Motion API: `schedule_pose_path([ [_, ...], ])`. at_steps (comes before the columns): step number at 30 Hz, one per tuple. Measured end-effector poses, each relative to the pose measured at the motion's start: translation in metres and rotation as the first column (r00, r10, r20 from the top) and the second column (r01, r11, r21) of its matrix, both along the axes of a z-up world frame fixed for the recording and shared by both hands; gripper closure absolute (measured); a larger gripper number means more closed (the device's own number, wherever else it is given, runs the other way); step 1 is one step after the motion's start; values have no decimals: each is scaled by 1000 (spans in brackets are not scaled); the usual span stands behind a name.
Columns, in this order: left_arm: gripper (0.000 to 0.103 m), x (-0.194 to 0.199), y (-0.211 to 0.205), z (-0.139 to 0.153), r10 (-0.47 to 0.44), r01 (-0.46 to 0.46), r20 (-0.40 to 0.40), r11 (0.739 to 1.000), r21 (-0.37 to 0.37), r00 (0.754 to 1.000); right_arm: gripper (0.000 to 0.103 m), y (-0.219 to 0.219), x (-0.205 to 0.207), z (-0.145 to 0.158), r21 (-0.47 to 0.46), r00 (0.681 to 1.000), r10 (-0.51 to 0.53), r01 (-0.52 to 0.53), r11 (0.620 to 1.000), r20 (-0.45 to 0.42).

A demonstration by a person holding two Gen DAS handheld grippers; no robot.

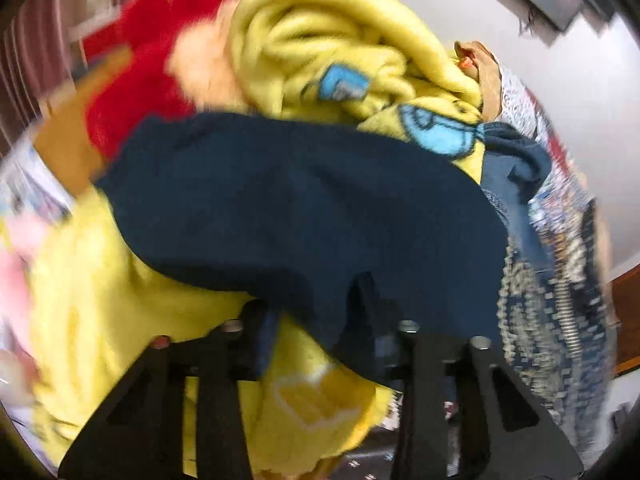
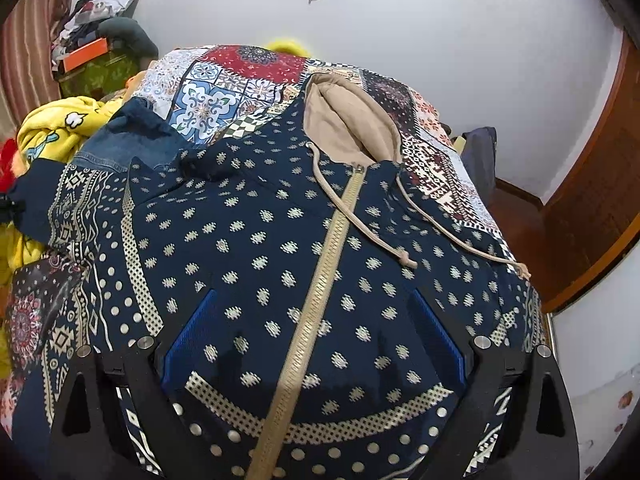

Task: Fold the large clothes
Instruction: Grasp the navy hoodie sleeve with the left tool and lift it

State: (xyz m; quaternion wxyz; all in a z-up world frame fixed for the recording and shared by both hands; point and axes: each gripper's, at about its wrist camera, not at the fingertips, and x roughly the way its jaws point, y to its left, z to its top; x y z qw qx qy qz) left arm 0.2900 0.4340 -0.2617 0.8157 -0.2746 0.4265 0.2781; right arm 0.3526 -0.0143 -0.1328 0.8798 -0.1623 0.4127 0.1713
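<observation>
White wall behind patchwork bedspread. Navy patterned zip hoodie lies front-up on it, hood toward wall. Right gripper spread wide over zipper, grasping nothing. Left gripper clenched on hoodie's navy sleeve edge beside yellow blanket. Step: laying out; next, fold sleeve toward zipper.

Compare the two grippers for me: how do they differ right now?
The right gripper is open wide, its fingers spread above the hoodie with nothing between them; the left gripper has navy fabric running down between its fingers, though blur hides whether it is clamped. The right view is sharp, the left is smeared. The right faces the zipper; the left faces a yellow blanket. Both are over clothing.
</observation>
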Motion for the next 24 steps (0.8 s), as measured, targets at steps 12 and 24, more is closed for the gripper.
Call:
schedule_pose_path([
  [12,99,15,-93,120,-186,123,103,890,439,977,9,-24,-7,19,36,1000,-15,15,999,1],
  [24,99,74,-252,210,-552,433,299,817,382,778,9,-48,-22,43,41,998,13,-16,999,63],
])
